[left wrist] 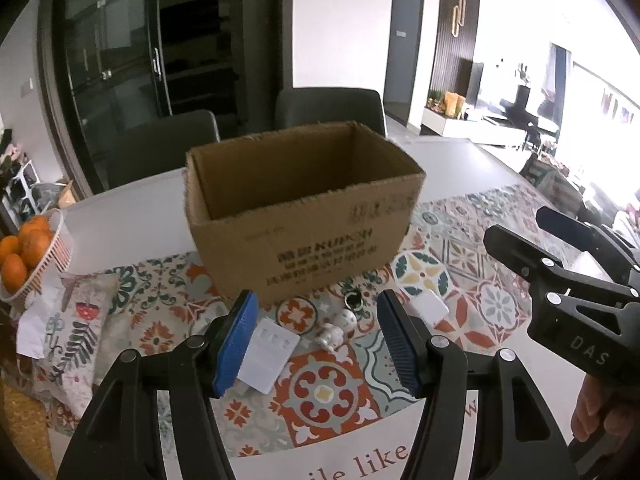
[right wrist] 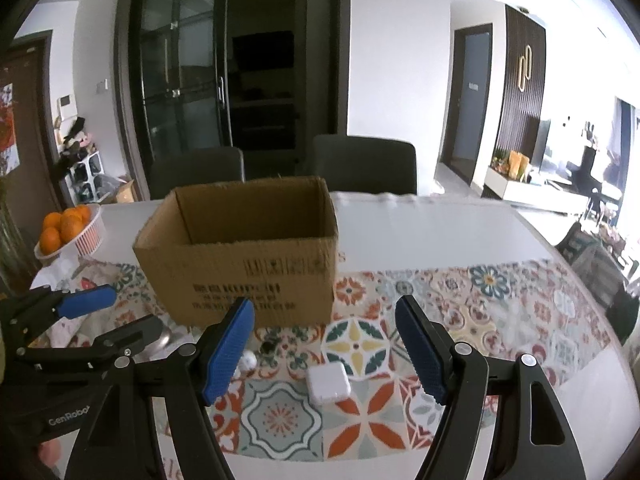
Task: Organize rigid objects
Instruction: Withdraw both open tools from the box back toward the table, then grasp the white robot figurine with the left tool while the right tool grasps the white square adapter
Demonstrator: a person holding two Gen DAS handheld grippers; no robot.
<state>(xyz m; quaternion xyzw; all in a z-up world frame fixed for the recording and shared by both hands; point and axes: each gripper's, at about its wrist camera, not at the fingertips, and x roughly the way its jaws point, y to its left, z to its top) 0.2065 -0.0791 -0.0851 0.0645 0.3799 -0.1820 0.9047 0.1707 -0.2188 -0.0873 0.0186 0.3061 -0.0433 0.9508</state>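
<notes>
Above the small items, both hand-held grippers [left wrist: 316,344] [right wrist: 326,348] hover open.

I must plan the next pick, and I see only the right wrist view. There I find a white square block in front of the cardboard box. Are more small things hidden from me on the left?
Observer: Yes. A flat white card lies on the patterned cloth, close to the left pad of the left hand-held gripper.
Operator: Is anything else near this card?
Observer: A small white figurine lies just right of the card, in front of a white ball.
Operator: Does the left hand-held gripper hold something?
Observer: No. Its jaws stand open and its pads grip nothing.
</notes>
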